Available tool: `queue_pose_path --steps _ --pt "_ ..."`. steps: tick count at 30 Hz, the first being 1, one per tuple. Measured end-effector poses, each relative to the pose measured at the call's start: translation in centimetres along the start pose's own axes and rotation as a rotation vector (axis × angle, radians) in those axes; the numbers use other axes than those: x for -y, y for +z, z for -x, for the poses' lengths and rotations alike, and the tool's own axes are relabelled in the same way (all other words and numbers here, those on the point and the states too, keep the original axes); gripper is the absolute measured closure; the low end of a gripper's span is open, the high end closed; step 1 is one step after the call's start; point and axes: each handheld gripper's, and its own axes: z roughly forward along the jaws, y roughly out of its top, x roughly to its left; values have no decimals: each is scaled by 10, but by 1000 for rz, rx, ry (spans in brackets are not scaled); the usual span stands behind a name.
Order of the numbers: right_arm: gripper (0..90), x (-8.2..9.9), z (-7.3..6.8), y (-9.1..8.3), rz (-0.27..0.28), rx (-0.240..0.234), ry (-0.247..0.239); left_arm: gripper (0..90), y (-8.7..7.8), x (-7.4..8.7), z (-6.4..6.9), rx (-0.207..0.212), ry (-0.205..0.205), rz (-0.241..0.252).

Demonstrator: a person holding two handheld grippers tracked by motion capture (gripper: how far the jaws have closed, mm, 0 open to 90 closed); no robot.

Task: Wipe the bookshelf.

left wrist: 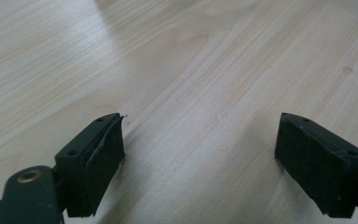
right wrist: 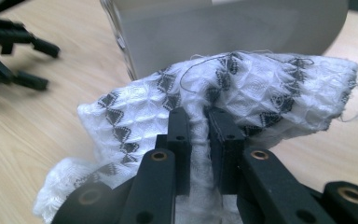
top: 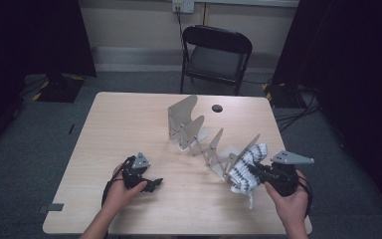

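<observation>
White cloth (right wrist: pixel 242 93) with black triangle patterning is pinched between the jaws of the right claw (right wrist: pixel 199 122), bunched around the tips, at the desk's (top: pixel 129 124) near right part, just beside the near end of a grey metal folding rack (top: pixel 206 144). Left claw (left wrist: pixel 200 154) hovers wide open over bare wood, well apart from the cloth, holding nothing. No writing can be read

A black folding chair (top: pixel 215 56) is standing on grey carpet (top: pixel 25 134) beyond the table's (top: pixel 124 119) far edge. Dark curtains (top: pixel 35 35) are hanging left and right of a pale wall (top: pixel 134 25).
</observation>
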Motion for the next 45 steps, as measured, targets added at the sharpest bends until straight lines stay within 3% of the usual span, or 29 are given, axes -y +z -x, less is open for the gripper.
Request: queue_pose_path --steps 5,18,28,36,45 --pt "801 -12 -8 1 4 4 -38 152 0 0 0 0 2 -1" --pt "801 28 -12 44 -91 -17 1 152 0 0 0 0 -1 1" --pt "796 56 -11 67 -143 -9 34 152 0 0 0 0 -1 0" --pt "783 66 -12 78 -173 -8 34 152 0 0 0 1 0 1" --pt "705 66 -8 73 -193 2 11 152 0 0 0 0 0 0"
